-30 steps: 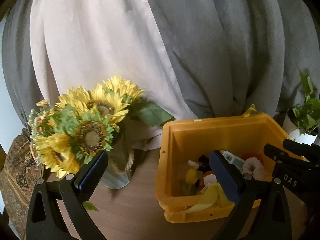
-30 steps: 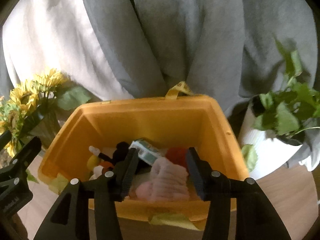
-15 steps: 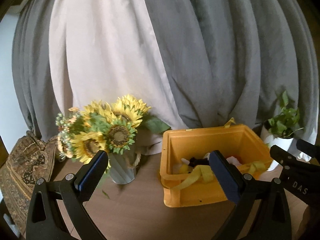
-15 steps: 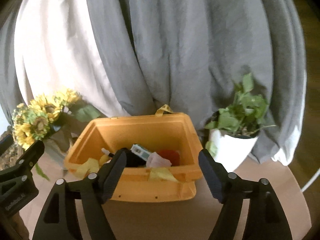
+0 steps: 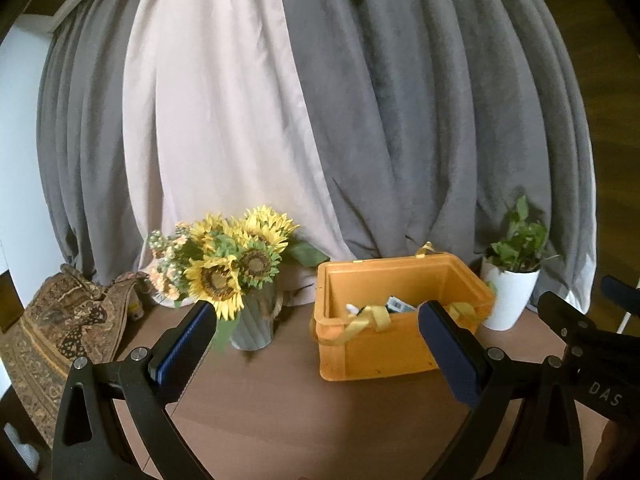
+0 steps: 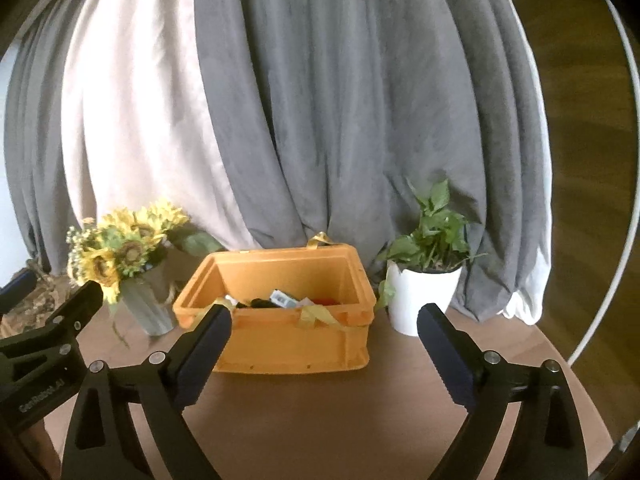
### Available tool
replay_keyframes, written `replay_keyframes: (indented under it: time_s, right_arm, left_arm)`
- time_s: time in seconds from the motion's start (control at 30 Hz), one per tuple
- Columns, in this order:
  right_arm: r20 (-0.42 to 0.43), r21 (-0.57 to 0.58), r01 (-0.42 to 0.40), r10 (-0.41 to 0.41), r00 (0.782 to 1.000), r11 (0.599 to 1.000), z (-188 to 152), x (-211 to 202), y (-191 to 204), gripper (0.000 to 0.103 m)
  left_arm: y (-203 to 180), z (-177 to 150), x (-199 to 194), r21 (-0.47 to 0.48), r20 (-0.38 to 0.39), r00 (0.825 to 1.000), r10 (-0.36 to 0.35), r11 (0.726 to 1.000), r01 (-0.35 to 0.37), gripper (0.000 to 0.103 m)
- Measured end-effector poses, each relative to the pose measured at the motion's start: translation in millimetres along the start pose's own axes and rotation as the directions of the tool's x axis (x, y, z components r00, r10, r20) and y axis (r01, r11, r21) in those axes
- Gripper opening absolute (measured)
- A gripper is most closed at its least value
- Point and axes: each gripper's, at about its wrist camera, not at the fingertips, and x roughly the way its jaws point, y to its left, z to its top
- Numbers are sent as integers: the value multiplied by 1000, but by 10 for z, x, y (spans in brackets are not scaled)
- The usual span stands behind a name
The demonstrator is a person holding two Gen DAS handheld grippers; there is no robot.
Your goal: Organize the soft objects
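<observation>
Nearest to us, our left gripper (image 5: 316, 344) has its two black fingers with blue pads spread wide, and nothing sits between them. Our right gripper (image 6: 324, 344) is opening, its jaws already far apart and empty too. Both hang above the round brown wooden table (image 6: 320, 412), short of the box.

Past the fingertips stands the orange rectangular plastic crate (image 6: 288, 344), open-topped, resting flat on the table near its middle. Inside it we see a jumble of small soft objects (image 6: 288, 301): something black, a pale boxy piece with a teal label, a red patch, a bit of white. They lie low in the crate, mostly hidden by the near wall, so we cannot tell each one apart. Limp yellow fabric straps (image 5: 370, 318) drape over the near rim, and another loop sticks up at the far rim.

Left of the crate is a grey ribbed vase of yellow sunflowers (image 5: 236, 268); right of it, a green leafy plant in a white pot (image 6: 424, 280). Behind everything hang grey and cream curtains (image 6: 320, 120).
</observation>
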Motion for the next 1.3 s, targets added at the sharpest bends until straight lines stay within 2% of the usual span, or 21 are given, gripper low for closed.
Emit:
replay_keyframes:
  time_s: [0.23,0.53,0.73,0.97,1.3]
  right_arm:
    - [17,-19,-18,18,1000,1000,-148,-565,-39,95]
    - [53,-40,-12,14,998,999,-429,-1361,-63,98]
    - [58,-23,-28,29,998,999,-567,-1728,-113,98]
    - [43,8,-47,47,998,999,-673,-1958,-193,98]
    - [24,30,-42,42,999,999,-763,-2087,-289,98]
  left_arm:
    - [8,-194,-596,-27,-7,1000,-3,1000,3,103]
    - [31,-433,-1350,-4,-5,1000,-8,1000,8,103]
    - [45,-508,-1745,8,2,1000,1,1000,-1,103]
    - [21,-549,-2000,16,1,1000,-4,1000,4,103]
    - [-60,-598,-2135,23,-8,1000,-16,1000,16,103]
